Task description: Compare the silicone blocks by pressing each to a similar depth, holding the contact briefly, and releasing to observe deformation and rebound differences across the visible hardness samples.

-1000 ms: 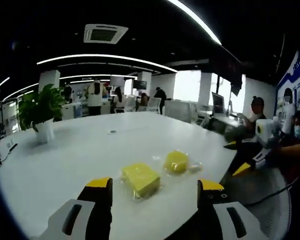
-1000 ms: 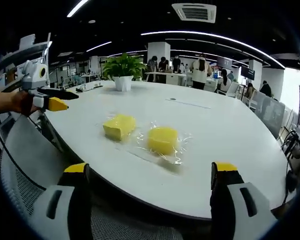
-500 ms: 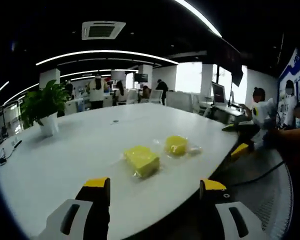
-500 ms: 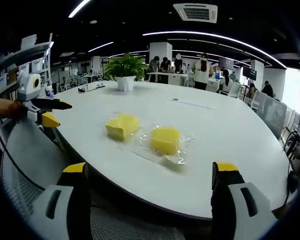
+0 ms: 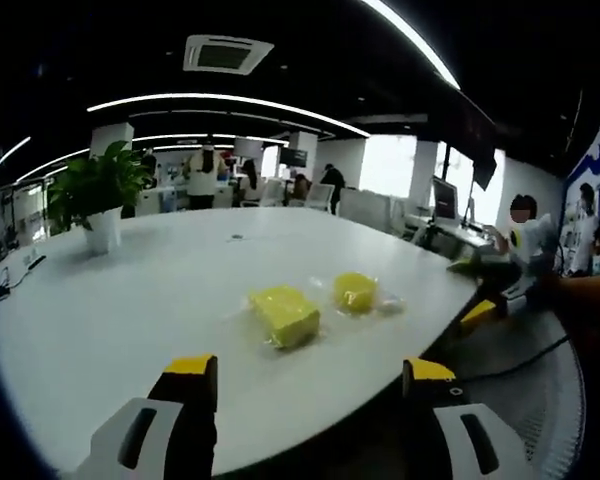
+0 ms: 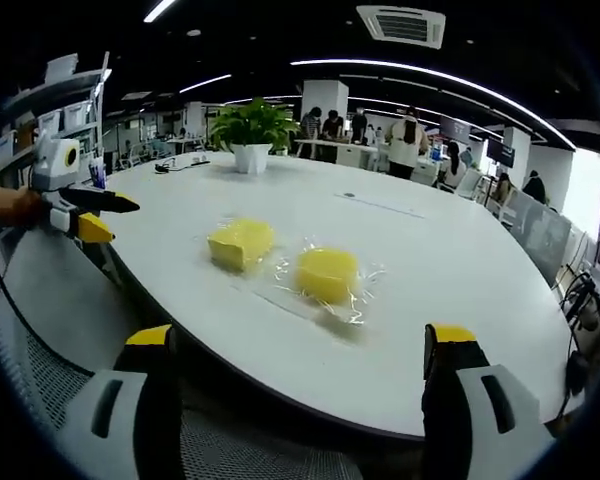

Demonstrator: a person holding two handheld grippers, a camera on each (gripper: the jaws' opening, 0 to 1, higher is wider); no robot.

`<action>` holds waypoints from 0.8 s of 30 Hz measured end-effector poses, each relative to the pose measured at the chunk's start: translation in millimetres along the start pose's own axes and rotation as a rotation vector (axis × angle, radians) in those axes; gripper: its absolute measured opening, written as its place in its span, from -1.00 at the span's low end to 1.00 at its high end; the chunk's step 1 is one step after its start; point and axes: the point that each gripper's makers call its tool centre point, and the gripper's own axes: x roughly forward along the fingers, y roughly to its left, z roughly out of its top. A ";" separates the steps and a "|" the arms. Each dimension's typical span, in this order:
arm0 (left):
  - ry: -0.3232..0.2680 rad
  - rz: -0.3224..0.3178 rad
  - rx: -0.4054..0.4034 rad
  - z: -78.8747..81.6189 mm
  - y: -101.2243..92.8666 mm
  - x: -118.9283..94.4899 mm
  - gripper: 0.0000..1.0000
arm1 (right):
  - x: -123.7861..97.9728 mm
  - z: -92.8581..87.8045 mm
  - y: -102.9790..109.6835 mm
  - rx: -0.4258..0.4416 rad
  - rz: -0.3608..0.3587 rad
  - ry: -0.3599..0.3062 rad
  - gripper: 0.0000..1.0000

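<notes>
In the left gripper view, the left gripper [image 5: 306, 375] hangs off the near edge of the white table [image 5: 130, 300], jaws wide apart and holding nothing. The square yellow silicone block [image 5: 285, 315] lies just ahead, the rounder yellow block [image 5: 355, 291] beyond it to the right; both sit on clear plastic wrap [image 5: 390, 300]. A press that lands off-centre could tip or slide a block on that slick film, spoiling the depth comparison.

In the right gripper view, the right gripper [image 6: 302, 365] is likewise short of the table, jaws spread and empty. The rounder block [image 6: 327, 274] is nearer, the square one [image 6: 241, 243] to its left. The left gripper [image 6: 85, 213] hovers at the far left; both closing in at once risks a collision.
</notes>
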 end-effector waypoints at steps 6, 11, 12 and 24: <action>-0.005 -0.002 -0.021 0.9 1.6 0.8 0.60 | 0.0 0.8 -2.9 0.005 -0.018 -0.005 0.92; -0.006 -0.008 -0.031 0.8 1.4 2.0 0.65 | 0.2 1.8 -4.1 0.011 -0.025 -0.012 0.92; -0.005 -0.009 -0.035 0.4 1.2 1.8 0.65 | 0.2 2.0 -4.1 0.012 -0.025 -0.012 0.92; 0.003 0.013 -0.032 -2.3 2.8 2.6 0.70 | 0.8 3.5 -4.3 0.010 -0.025 -0.024 0.89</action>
